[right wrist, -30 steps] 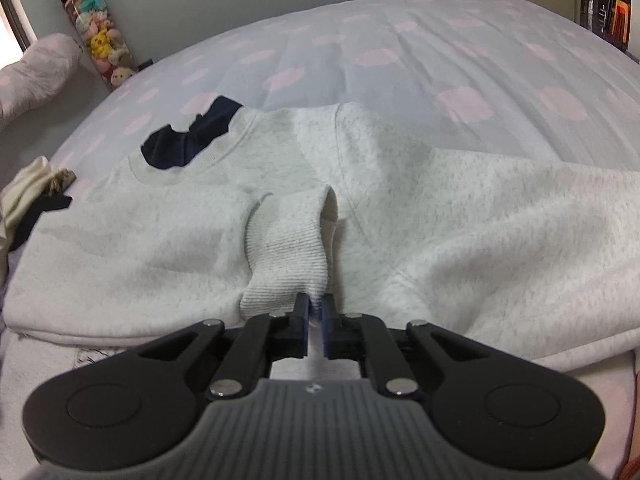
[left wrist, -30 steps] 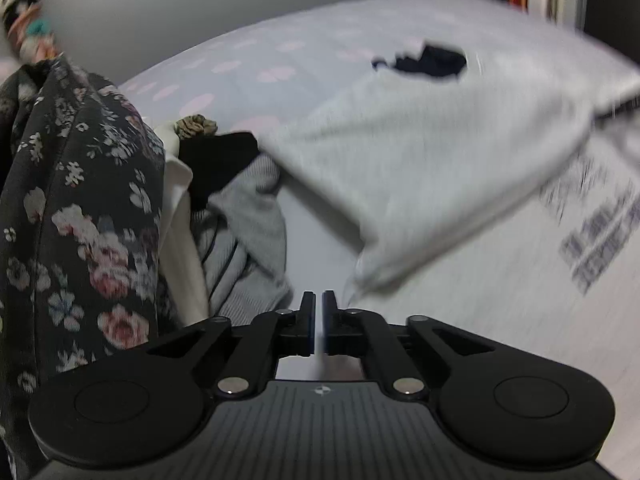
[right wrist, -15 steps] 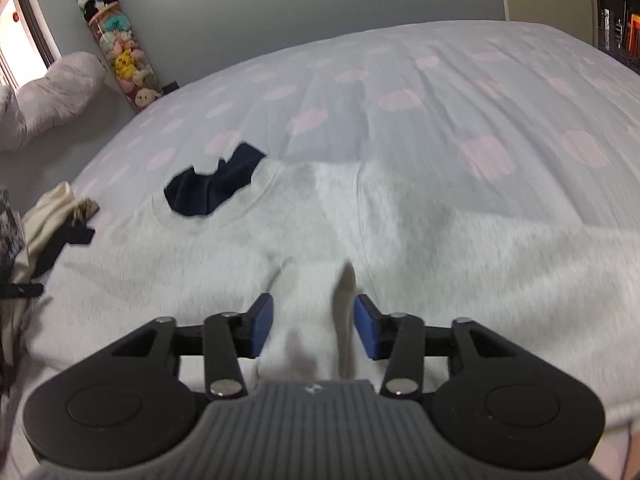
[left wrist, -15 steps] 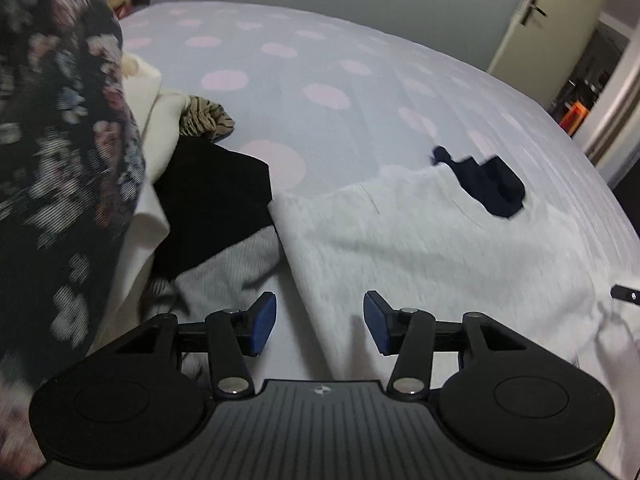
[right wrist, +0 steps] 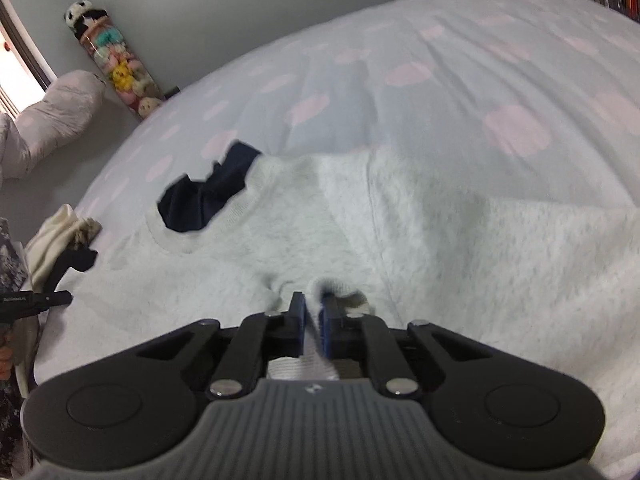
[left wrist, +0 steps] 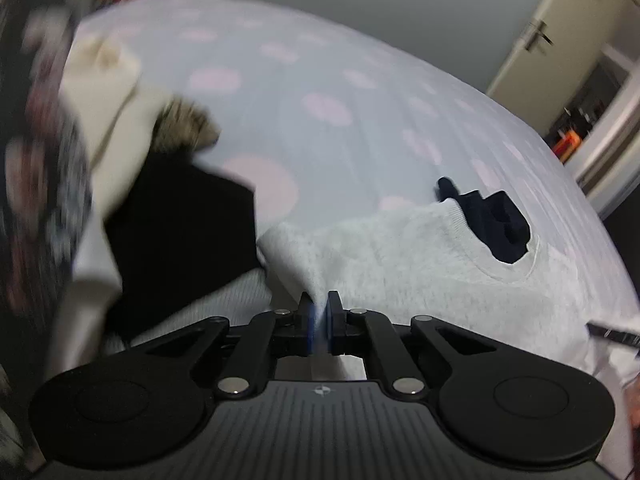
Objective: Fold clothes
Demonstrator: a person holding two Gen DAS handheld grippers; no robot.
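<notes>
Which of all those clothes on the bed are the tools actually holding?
The light grey sweatshirt spread flat: both the left tool and right tool pinch it. The heaped clothes lie untouched.

- Open bedspread beyond the grey sweatshirt: unobstructed toward the far edge and to the right.
- Heap of clothes just beside the sweatshirt's left edge, touching it: blocks passage on that side.
- Dark blue garment at the sweatshirt's neckline: low obstacle on the flat surface.
- Pink pillow and tube of plush toys at the far left against the wall, well apart from the sweatshirt.
- Door past the bed's far right corner.
</notes>
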